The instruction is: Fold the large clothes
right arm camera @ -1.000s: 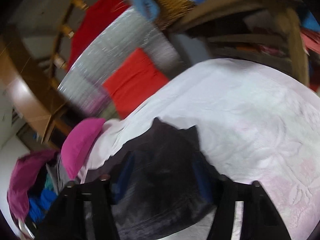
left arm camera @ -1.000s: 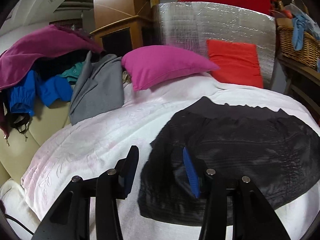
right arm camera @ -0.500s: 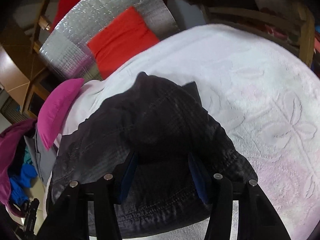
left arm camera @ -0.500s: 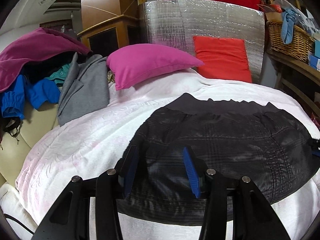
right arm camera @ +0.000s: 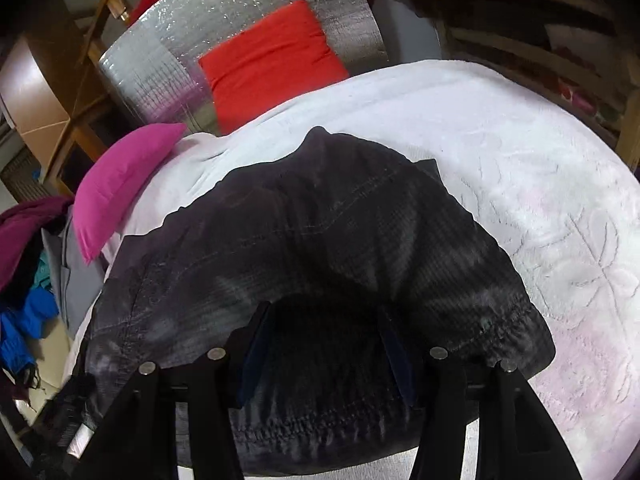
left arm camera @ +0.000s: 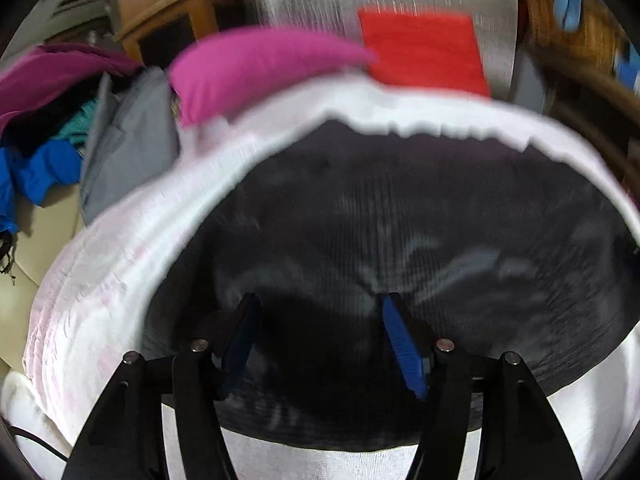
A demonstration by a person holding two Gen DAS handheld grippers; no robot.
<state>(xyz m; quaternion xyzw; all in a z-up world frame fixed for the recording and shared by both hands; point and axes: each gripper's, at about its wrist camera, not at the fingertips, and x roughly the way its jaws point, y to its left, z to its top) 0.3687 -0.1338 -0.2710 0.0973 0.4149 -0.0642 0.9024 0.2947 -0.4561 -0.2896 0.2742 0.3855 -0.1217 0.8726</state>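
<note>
We held the left gripper (left arm camera: pixel 318 338) over the near left part of the black garment (left arm camera: pixel 400 240), its jaws opening with cloth below them but nothing pinched — though that view was blurred. The garment lay spread on the white bedspread (right arm camera: pixel 540 200), its long axis running left to right, directly ahead of both hands. The right gripper (right arm camera: pixel 326 354) hung spread over the garment's near right hem — neither hand looked clearly nearer.

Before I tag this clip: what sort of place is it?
Probably a lived-in home room: a bed or sofa under a white blanket, pillows, and a clothes pile beside it.
</note>
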